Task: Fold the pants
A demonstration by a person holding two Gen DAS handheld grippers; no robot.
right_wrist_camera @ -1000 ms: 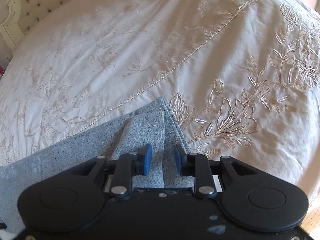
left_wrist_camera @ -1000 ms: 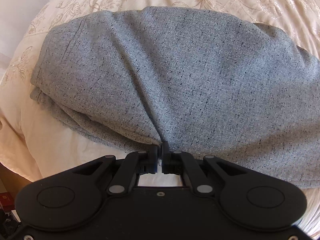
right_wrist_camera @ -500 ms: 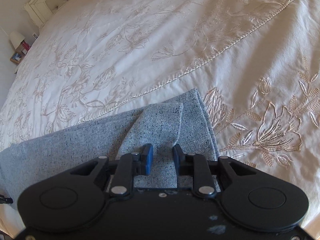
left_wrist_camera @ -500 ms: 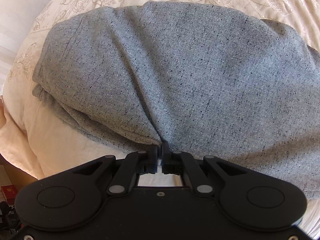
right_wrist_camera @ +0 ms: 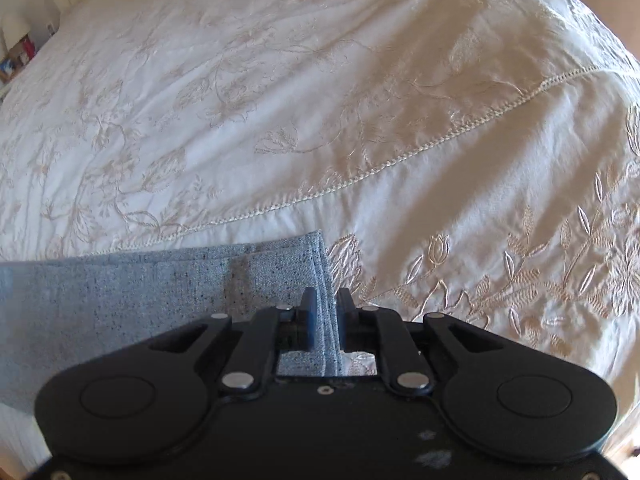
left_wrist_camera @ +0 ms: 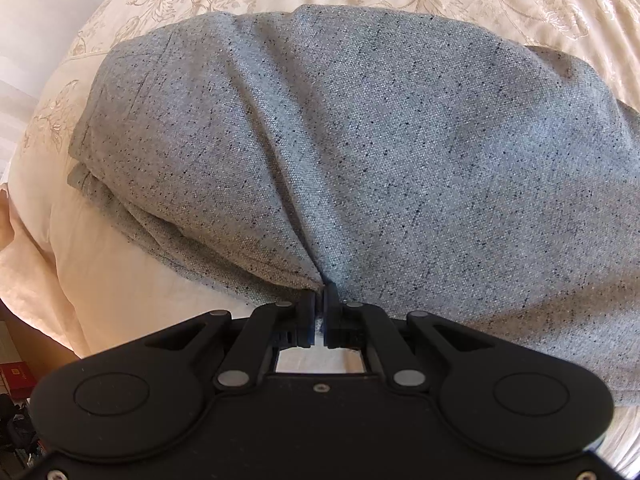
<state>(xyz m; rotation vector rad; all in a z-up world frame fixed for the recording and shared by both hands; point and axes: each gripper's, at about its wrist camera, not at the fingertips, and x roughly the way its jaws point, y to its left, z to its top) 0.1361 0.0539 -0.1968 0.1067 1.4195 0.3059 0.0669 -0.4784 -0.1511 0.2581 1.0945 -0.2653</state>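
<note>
Grey speckled pants [left_wrist_camera: 360, 152] lie folded in layers on the cream embroidered bedspread [left_wrist_camera: 120, 280]. In the left wrist view my left gripper [left_wrist_camera: 321, 304] is shut on the near edge of the pants, and the cloth puckers into a crease at the fingertips. In the right wrist view the stitched hem end of the pants [right_wrist_camera: 288, 268] lies flat on the bedspread [right_wrist_camera: 320, 100]. My right gripper [right_wrist_camera: 325, 300] hangs just over that hem corner. Its jaws are opening, the hem edge shows in the gap, and the pads do not press it.
The bedspread stretches wide beyond the hem, with a corded seam [right_wrist_camera: 400, 160] running across it. The bed's left edge drops to a floor with a red box [left_wrist_camera: 16, 376]. A headboard corner and small items [right_wrist_camera: 20, 40] sit at the far left.
My right gripper rolled and shifted toward the hem's outer corner, and the lifted flap of cloth between its jaws now lies flat. The left gripper kept its pinch and barely moved.
</note>
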